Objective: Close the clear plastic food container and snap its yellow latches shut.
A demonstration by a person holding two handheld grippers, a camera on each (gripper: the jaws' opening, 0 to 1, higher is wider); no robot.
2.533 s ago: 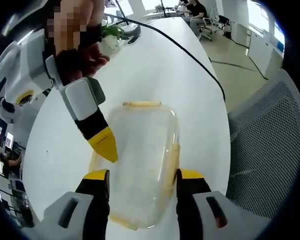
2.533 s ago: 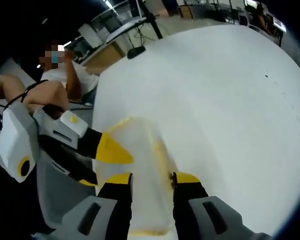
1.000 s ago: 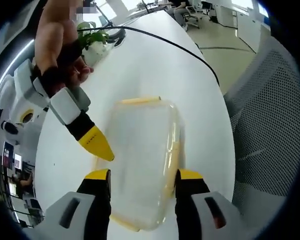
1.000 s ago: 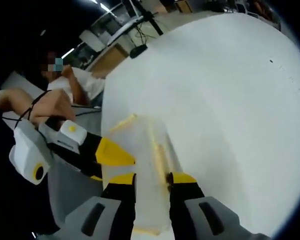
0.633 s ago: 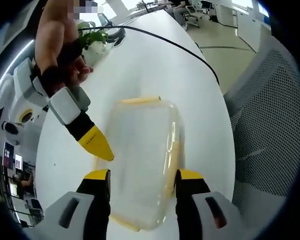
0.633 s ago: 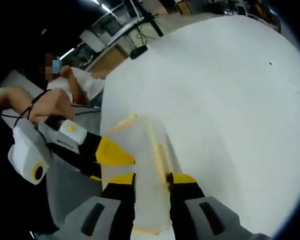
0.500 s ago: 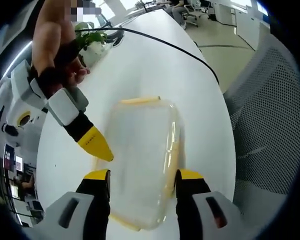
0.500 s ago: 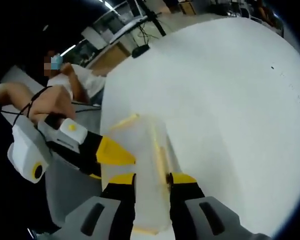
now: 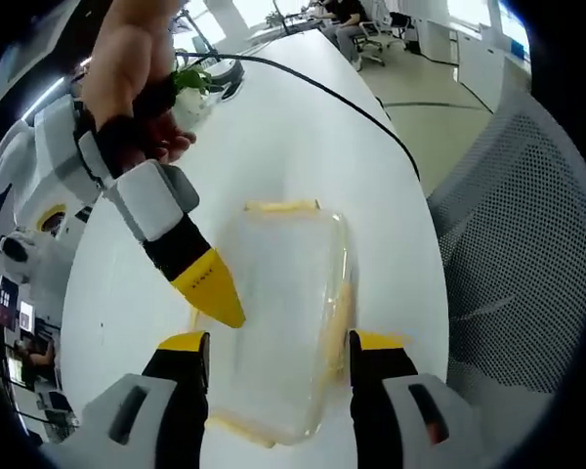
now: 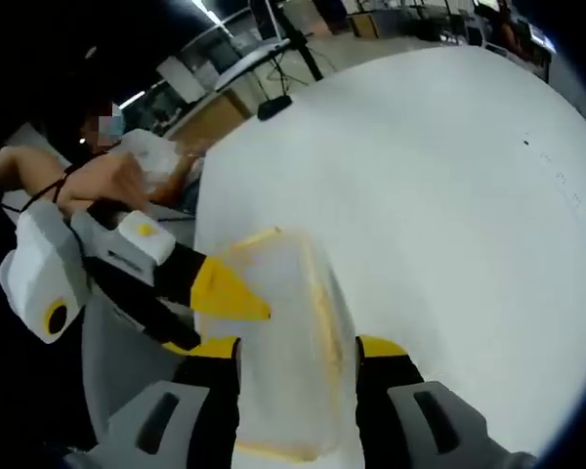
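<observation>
The clear container (image 9: 283,313) lies on the white table (image 9: 293,137), lid on, between the spread jaws of the left gripper (image 9: 278,342). The right gripper (image 10: 298,344) has opened wider than before and straddles the container, its yellow tip (image 9: 210,288) now nearer the lid.

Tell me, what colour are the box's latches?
Yellow latches, clearest in the left gripper view.

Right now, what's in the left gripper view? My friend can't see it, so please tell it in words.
A clear plastic box with yellow latches lies on a white table, between the open jaws of the left gripper. The right gripper, held by a hand, reaches in and points its yellow tip at the box's edge. A grey mesh chair stands beside the table.
</observation>
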